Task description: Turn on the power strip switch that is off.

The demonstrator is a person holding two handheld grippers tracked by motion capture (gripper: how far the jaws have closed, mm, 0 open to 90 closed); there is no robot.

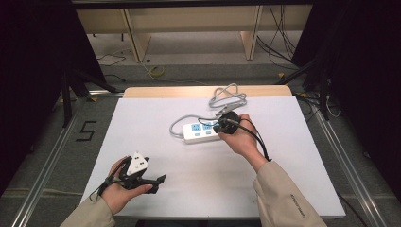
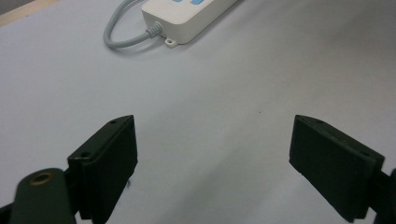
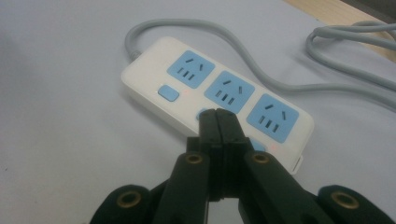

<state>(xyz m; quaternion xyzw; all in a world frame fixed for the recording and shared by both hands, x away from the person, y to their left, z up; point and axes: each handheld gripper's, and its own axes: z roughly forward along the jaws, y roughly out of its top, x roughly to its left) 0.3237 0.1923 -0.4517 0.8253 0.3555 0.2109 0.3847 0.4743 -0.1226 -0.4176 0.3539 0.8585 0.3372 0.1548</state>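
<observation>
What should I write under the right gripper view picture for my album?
Shut tool pokes at a white power strip with blue sockets.

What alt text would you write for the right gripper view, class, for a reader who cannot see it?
The right tool, jaws shut with nothing between them, points down at a white power strip with three blue sockets and blue switches. Its grey cable loops across the white table.
</observation>
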